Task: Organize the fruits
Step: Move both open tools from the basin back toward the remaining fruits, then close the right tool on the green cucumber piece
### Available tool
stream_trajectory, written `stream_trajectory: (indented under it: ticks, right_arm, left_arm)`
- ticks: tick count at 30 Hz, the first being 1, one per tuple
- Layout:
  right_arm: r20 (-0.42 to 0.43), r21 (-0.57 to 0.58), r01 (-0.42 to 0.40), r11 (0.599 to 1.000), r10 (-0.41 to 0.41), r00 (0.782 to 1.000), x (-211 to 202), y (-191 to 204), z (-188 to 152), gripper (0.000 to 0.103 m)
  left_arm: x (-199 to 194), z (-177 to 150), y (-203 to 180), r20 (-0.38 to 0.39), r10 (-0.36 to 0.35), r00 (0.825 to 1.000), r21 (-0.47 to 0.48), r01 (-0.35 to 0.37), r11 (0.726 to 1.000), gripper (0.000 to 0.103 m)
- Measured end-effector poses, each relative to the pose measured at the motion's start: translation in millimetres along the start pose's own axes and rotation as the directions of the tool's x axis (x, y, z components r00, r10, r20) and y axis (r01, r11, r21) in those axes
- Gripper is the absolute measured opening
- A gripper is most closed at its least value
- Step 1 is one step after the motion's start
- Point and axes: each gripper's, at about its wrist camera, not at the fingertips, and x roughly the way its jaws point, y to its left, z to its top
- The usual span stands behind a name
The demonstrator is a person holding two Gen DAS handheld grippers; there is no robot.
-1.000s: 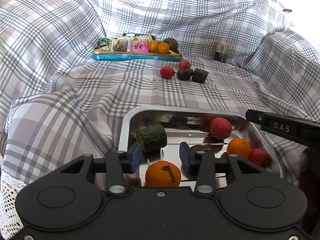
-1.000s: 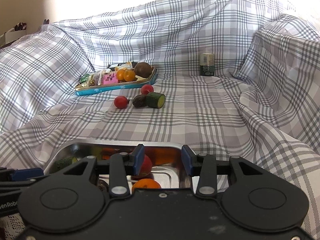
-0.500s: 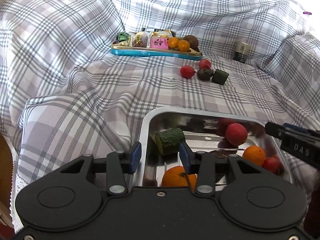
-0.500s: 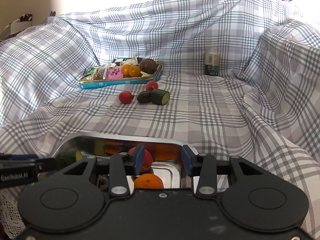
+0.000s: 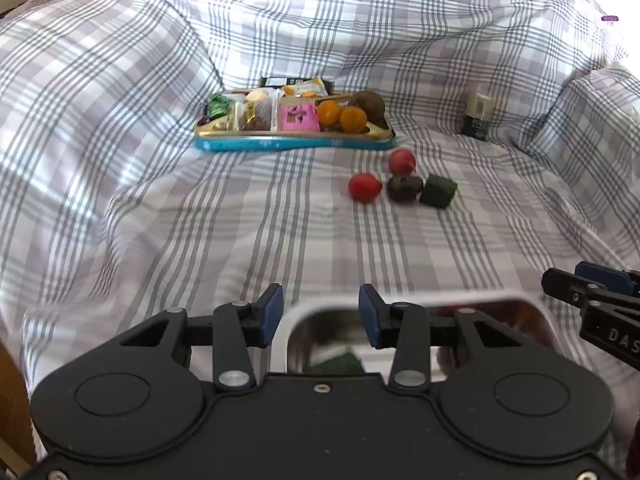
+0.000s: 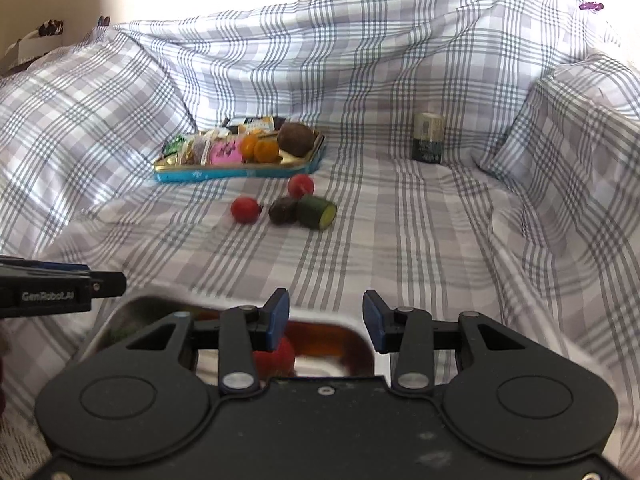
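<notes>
While both wrist cameras look across the same plaid-draped sofa (image 5: 160,208), each catches details the other misses. At far left in the right wrist view, the left gripper (image 6: 104,285) pokes in as a dark bar with white lettering; in its own camera the left gripper (image 5: 320,316) shows blue-padded jaws standing apart with nothing between them, hovering over the far rim of the steel tray (image 5: 400,300). Only this view shows a dark green piece (image 5: 340,364) lying in the tray, blurred. Farther back, a blue-rimmed tin (image 5: 292,142) holds wrapped snacks, two oranges (image 5: 344,117) and a brown fruit (image 5: 368,102). In front of it, loose on the cloth, a red tomato (image 5: 364,187), a second red fruit (image 5: 401,161), a dark wrinkled fruit (image 5: 403,188) and a cucumber chunk (image 5: 439,191) lie close together. The left view shows the chunk's dark skin only; the right view shows the cucumber chunk (image 6: 317,211) with its pale cut face turned toward the lens. The right gripper (image 6: 325,326) likewise holds its jaws parted and empty above the steel tray (image 6: 132,304), where a red fruit (image 6: 276,354) and an orange blur show inside. A small dark jar (image 6: 428,138) stands upright at the back right. At the left view's right edge, the right gripper (image 5: 560,285) enters.
</notes>
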Motion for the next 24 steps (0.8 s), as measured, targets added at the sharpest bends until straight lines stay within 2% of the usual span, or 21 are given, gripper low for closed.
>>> stream_trajectory:
  ticks: [12,24]
  right_arm:
    - [-0.012,0.024,-0.008,1.0,0.008,1.0,63.2,-12.0,53.3,0.043]
    - [-0.026,0.041,-0.02,0.999,0.021,0.999,133.8,-9.0,93.2,0.043]
  left_arm:
    - [55.2,54.3,-14.2,-0.003,-0.025,1.0,0.053,0.025,0.998,0.05]
    - [112.3,78.5,-24.3,-0.051,-0.055,0.997,0.093,0.059,0.994,0.05]
